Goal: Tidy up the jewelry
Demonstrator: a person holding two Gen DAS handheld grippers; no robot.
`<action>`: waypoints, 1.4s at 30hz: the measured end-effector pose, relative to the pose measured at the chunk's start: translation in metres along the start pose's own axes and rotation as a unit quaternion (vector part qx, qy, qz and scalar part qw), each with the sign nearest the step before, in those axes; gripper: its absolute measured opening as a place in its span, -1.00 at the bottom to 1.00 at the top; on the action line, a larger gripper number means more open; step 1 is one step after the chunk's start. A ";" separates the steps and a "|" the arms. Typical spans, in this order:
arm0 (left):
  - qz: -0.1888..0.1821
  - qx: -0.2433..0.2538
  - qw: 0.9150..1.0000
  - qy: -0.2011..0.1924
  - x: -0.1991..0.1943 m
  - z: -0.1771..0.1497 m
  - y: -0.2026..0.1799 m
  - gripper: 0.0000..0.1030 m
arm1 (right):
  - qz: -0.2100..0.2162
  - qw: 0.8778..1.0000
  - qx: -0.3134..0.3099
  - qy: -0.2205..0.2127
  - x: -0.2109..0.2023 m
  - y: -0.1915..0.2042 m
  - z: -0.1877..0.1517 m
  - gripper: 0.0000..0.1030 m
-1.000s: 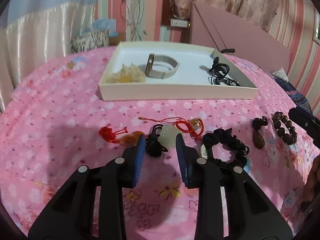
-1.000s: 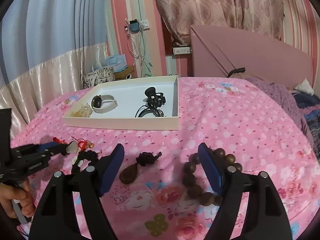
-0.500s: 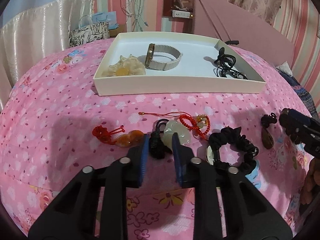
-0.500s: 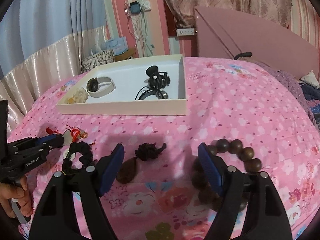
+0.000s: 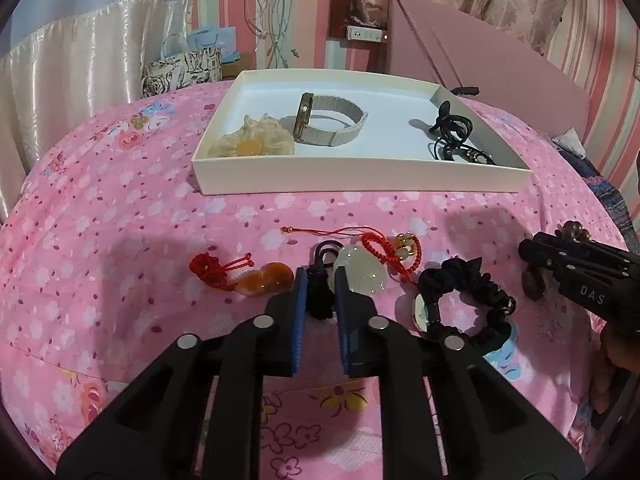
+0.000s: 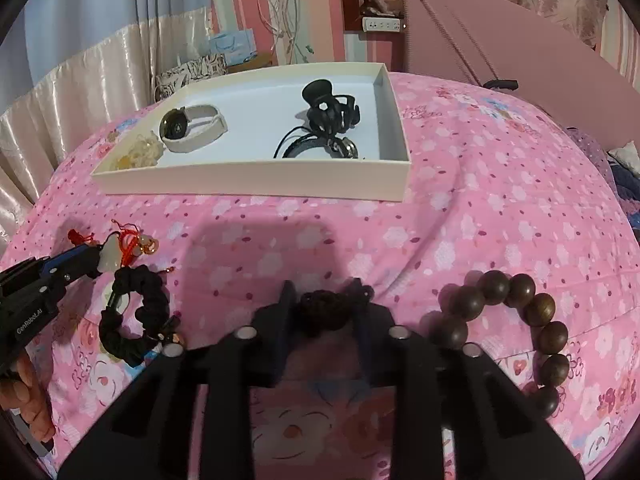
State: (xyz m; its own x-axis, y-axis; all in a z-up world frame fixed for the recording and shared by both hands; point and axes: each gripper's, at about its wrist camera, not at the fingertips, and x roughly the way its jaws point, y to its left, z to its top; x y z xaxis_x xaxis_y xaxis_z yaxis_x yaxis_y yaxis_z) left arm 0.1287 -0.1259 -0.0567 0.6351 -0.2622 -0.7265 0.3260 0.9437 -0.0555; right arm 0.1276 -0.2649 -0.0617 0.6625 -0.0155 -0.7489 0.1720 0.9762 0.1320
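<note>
Black plastic fills the near edge of both wrist views. The left gripper [image 5: 320,292] has just been closing, and its 2 blue pads now pinch the black knotted cord [image 5: 321,298] of a pale jade pendant [image 5: 360,272] that lies on the pink floral bedspread [image 5: 120,220]. The right gripper [image 6: 326,308] has also just been closing; its jaws stand narrow around the dark braided knot [image 6: 332,310] of a brown pendant, and the pads appear to press on it.

Just beside the left gripper lie an orange gourd charm [image 5: 264,282] with a red knot, a red cord bracelet [image 5: 392,248] with a gold charm, and a black scrunchie [image 5: 468,304]. A bracelet of dark wooden beads [image 6: 516,328] curls on the cloth right of the right gripper, close but apart from it.

Farther back sits a shallow white tray [image 5: 360,184]. It holds 3 groups: a pale yellow translucent piece [image 5: 256,142] at the left, a watch with a beige band [image 5: 328,124] in the middle, and a black hair claw [image 6: 330,112] over a dark coiled necklace [image 6: 316,146] at the right.

Beyond the bed stand a pink headboard [image 5: 480,56], striped walls and curtains.
</note>
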 end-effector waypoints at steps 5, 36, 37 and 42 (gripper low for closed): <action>-0.018 -0.014 1.000 -0.013 -0.006 0.000 0.008 -0.85 | 0.006 1.000 0.006 -0.013 -0.005 -0.002 0.000 -0.55; -0.019 0.008 0.994 -0.106 -0.098 0.041 0.029 -0.96 | 0.043 0.989 -0.017 -0.141 -0.112 0.011 0.028 -0.55; -0.019 0.009 0.994 -0.107 -0.098 0.046 0.029 -0.96 | 0.044 0.989 -0.018 -0.142 -0.113 0.011 0.030 -0.55; -0.019 0.009 0.993 -0.120 -0.100 0.083 0.031 -0.96 | 0.034 0.986 -0.029 -0.162 -0.120 0.011 0.067 -0.55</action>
State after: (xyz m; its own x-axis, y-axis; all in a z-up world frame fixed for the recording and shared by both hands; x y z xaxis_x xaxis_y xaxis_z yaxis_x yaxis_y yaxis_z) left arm 0.1335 -0.0870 0.0704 0.7703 -0.3394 -0.5399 0.3634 0.9293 -0.0657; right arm 0.0995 -0.2668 0.0731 0.8705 -0.0077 -0.4921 0.0829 0.9879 0.1311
